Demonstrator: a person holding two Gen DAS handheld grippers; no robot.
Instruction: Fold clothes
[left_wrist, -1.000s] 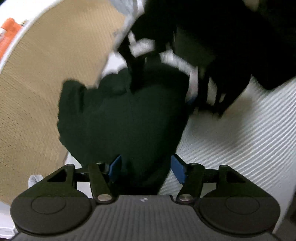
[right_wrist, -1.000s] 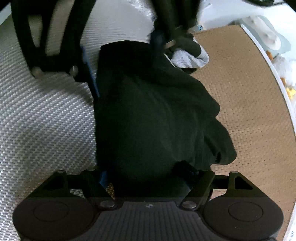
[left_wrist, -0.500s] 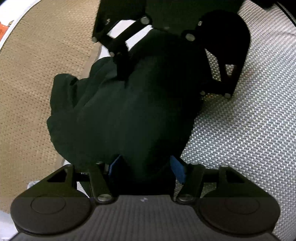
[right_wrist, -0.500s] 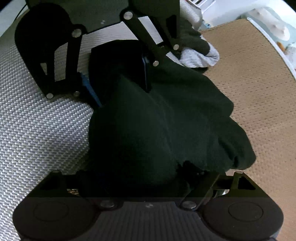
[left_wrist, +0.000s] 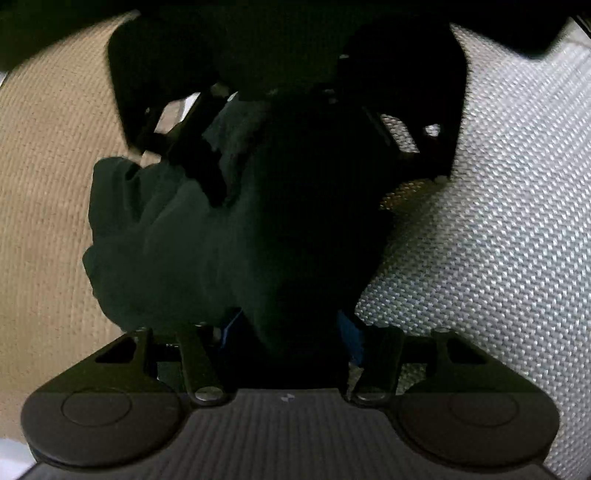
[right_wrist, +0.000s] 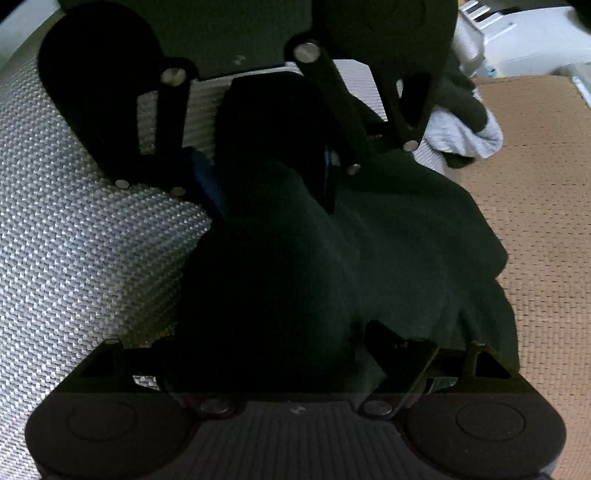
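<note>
1. The left gripper (left_wrist: 288, 328) is at 6 o'clock in the left wrist view. Its two fingers have blue pads, and a thick bunch of the dark green garment (left_wrist: 207, 251) is squeezed between them.
2. The right gripper (right_wrist: 273, 354) is at 6 o'clock in the right wrist view. The dark cloth fills the space between its fingers, so it is holding the garment too. Its pads are hidden by the cloth.
3. The garment is one dark, crumpled heap. It hangs between the two grippers, which face each other.
4. In the left wrist view the heap sits in the middle. The right gripper's black frame shows at 12 o'clock, and one of its fingers presses into the cloth.
5. In the right wrist view the left gripper's frame shows at 12 o'clock, with a blue pad on the cloth.
6. Under the garment are two surfaces. A silver-white woven sheet (left_wrist: 498, 221) lies at 3 o'clock in the left wrist view, and a tan woven mat (left_wrist: 44, 184) lies at 9 o'clock.
7. The garment lies over the line where the two meet.
8. A light grey cloth (right_wrist: 458, 136) lies at 1 o'clock in the right wrist view, just beside the dark garment.
</note>
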